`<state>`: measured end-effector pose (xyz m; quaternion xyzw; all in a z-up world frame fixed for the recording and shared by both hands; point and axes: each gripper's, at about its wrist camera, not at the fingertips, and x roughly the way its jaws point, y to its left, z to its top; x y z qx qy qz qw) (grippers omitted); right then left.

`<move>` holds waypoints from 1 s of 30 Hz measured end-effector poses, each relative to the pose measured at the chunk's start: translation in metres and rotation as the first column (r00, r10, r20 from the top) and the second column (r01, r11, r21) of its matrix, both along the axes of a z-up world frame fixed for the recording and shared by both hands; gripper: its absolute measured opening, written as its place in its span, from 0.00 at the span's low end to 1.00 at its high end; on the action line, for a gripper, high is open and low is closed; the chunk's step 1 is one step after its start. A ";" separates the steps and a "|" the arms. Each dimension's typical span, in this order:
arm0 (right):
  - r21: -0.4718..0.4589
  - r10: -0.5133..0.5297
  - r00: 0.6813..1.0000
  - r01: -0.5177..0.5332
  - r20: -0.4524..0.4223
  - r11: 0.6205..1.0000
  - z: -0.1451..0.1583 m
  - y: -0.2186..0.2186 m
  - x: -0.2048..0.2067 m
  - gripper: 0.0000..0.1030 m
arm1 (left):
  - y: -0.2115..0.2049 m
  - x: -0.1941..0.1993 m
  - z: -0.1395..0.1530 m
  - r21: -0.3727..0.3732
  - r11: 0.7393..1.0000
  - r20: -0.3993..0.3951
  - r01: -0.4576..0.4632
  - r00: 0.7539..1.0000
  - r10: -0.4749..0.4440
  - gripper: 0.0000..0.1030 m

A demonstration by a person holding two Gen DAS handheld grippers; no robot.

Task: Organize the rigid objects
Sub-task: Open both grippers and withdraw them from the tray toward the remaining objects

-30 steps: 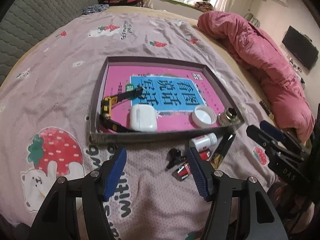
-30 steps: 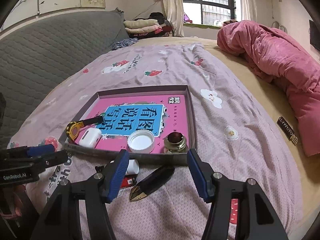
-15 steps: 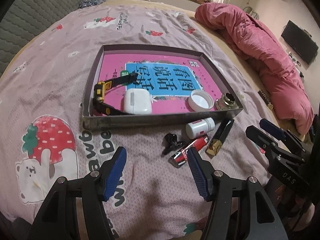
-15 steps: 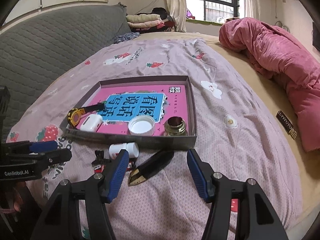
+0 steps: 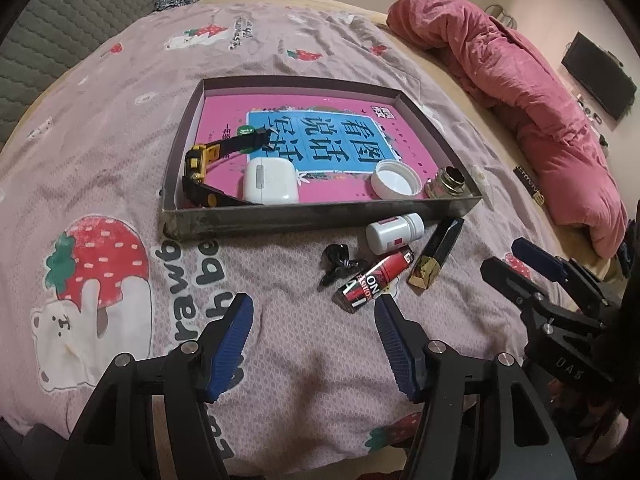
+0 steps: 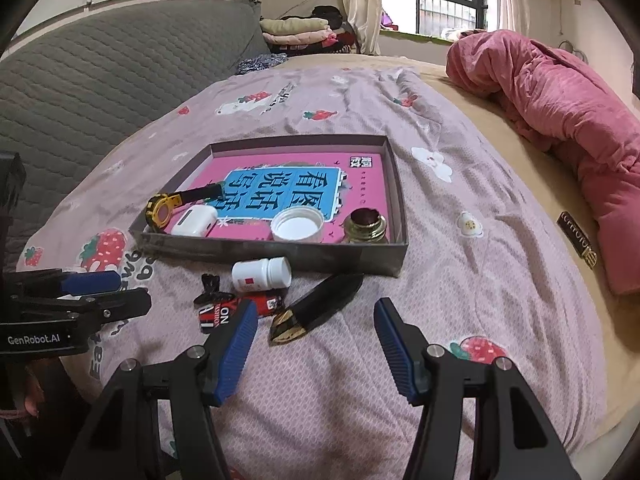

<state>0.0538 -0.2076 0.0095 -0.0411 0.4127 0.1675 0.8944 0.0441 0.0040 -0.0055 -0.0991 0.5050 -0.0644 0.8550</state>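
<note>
A shallow grey box (image 5: pixel 304 216) (image 6: pixel 280 250) with a pink book as its floor lies on the bed. In it are a yellow-black watch (image 5: pixel 200 168), a white earbud case (image 5: pixel 270 180), a white cap (image 5: pixel 396 178) and a brass fitting (image 5: pixel 448 182). In front of the box lie a white pill bottle (image 5: pixel 394 230) (image 6: pixel 262 274), a black clip (image 5: pixel 340 262), a red lighter (image 5: pixel 376 276) (image 6: pixel 240 310) and a black-gold lipstick (image 5: pixel 436 254) (image 6: pixel 320 306). My left gripper (image 5: pixel 314 334) is open and empty, short of the lighter. My right gripper (image 6: pixel 314 338) is open and empty, just short of the lipstick.
A rumpled pink duvet (image 6: pixel 560 112) lies along the bed's right side. A grey quilted headboard (image 6: pixel 100 80) is at the left, folded clothes (image 6: pixel 300 30) at the far end. The other gripper shows in each view, the right gripper (image 5: pixel 540 276) and the left gripper (image 6: pixel 76 300).
Both grippers have drawn back from the box, toward the near edge of the bed, and stayed open. The objects have not moved.
</note>
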 end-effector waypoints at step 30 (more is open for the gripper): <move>-0.021 0.015 0.998 -0.016 -0.054 1.000 -0.024 0.009 -0.002 0.58 | -0.007 0.008 -0.028 -0.017 1.000 -0.072 -0.010 0.997 0.008 0.63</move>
